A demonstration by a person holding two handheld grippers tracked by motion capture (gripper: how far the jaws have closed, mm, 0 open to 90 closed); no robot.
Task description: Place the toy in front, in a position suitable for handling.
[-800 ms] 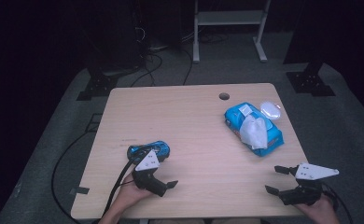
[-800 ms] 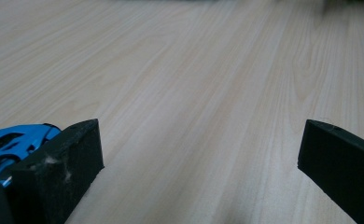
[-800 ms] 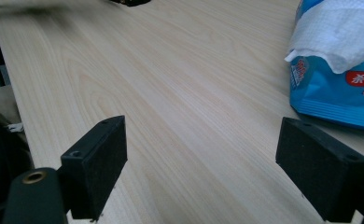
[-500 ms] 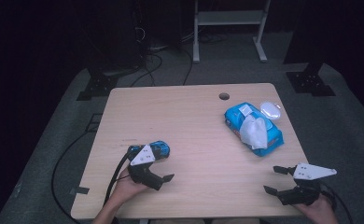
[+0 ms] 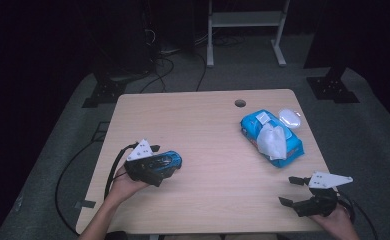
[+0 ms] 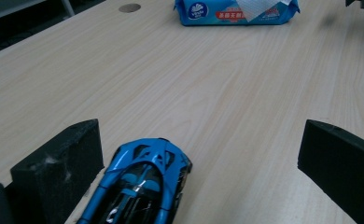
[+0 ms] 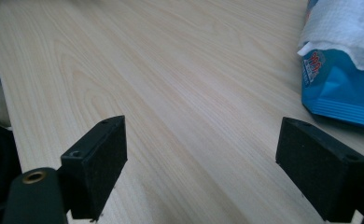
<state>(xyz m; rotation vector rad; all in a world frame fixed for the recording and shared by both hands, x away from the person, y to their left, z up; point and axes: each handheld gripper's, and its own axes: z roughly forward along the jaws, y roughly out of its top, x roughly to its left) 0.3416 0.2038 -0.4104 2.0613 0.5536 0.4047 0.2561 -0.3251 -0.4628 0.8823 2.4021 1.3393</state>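
- Item: small glossy blue toy sports car (image 5: 164,162), on the pale wood-grain table (image 5: 203,130) at about 8 o'clock of the tabletop, near the left edge.
- Left gripper (image 5: 163,165): jaws wide apart and straddling the car. In the left gripper view the car (image 6: 140,186) lies close against the left-hand black foam pad (image 6: 61,161), possibly touching it, while the right-hand pad (image 6: 336,163) stands well clear. Nothing is clamped.
- Step in hand, as judged: closing on the car to pick it up.
- Handling advice: centre the gripper so both pads meet the car's flanks squarely; a lopsided close would likely push the car sideways on its wheels. Keep the pads low, on the body sides, not the sloped roof. Close slowly, as the glossy shell may slip.
- Right gripper (image 5: 295,192): at about 5 o'clock of the table, held just above the front edge, jaws spread wide with bare wood between its pads (image 7: 98,154); it grips nothing.
- Other stock: blue soft pack of wet wipes (image 5: 273,137) with a white wipe (image 5: 272,140) pulled up, at about 2 o'clock, well apart from the car; its edge shows in the right gripper view (image 7: 343,88).
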